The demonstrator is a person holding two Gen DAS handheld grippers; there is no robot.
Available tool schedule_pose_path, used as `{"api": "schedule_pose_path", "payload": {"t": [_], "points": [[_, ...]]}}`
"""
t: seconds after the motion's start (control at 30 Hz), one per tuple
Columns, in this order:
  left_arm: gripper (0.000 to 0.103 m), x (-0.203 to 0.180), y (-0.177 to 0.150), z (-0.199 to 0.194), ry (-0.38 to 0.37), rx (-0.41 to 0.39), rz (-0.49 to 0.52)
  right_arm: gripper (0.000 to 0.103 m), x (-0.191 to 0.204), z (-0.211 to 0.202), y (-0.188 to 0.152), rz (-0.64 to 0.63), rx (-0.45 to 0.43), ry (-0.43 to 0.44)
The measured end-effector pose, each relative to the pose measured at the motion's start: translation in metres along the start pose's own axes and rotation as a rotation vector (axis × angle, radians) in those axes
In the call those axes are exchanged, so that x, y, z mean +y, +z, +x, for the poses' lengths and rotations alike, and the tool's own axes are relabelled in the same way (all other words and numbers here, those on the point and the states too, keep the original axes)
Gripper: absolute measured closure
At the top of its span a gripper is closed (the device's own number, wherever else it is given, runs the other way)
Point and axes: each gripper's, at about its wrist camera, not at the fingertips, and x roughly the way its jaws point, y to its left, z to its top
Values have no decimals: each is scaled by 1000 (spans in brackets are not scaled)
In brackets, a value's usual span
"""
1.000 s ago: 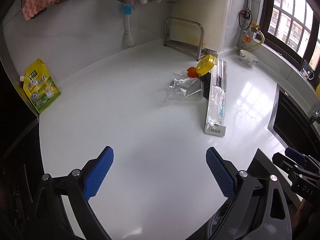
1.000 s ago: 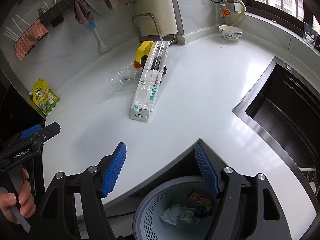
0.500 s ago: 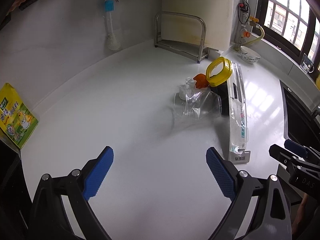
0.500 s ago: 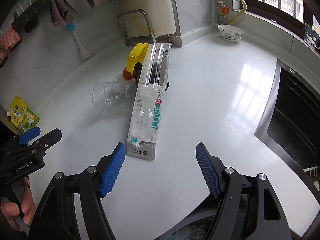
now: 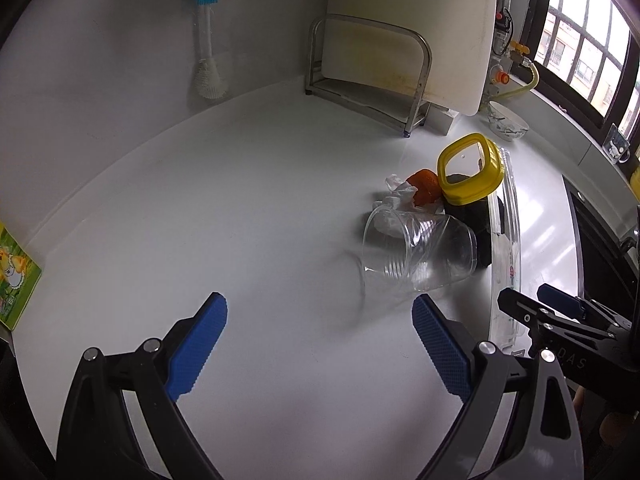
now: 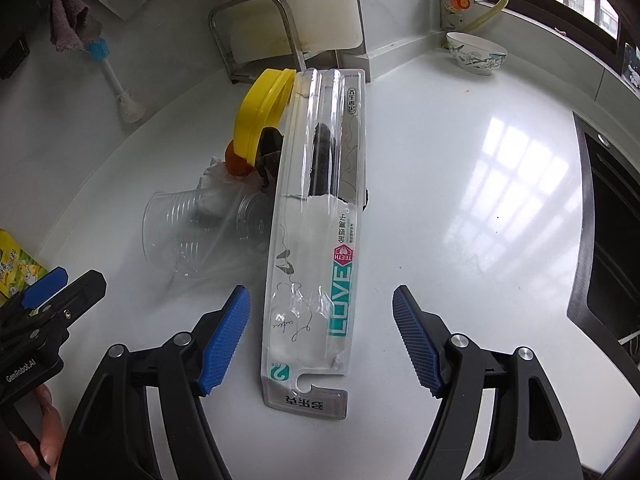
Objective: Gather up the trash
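A pile of trash lies on the white counter: a long clear toothbrush package (image 6: 320,240) printed "LOVE", a clear plastic cup (image 5: 416,252) on its side, a yellow lid (image 5: 470,170), an orange scrap (image 5: 424,186), crumpled white paper (image 5: 396,192) and a dark lump (image 6: 272,152). My right gripper (image 6: 320,332) is open, its jaws on either side of the package's near end. My left gripper (image 5: 320,340) is open and empty, just short of the cup, which also shows in the right wrist view (image 6: 192,232). The package's edge shows in the left wrist view (image 5: 506,248).
A metal rack (image 5: 372,76) with a white cutting board (image 5: 420,20) stands at the back. A brush (image 5: 206,44) hangs on the wall. A bowl (image 6: 476,54) sits by the window. A black sink (image 6: 612,232) is at right. A yellow-green pouch (image 5: 14,276) leans at left.
Both grippers have moved forward toward the trash pile. The package now lies between my right jaws, and the cup is close in front of my left gripper. The bin has left view.
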Motion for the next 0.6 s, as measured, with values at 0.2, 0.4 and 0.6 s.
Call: {"api": "schedule_pose_path", "payload": {"t": [0.2,0.4,0.6], "points": [[11,-1,0,10,-30,14,-2,31,-1,12,3,27,18,-30],[11,-6,0,12,-37,6,26,31,-1,24,6,22,34,-60],[11,-5,1,16,-48,0,29,31,0,32,9,18,26,-59]]}}
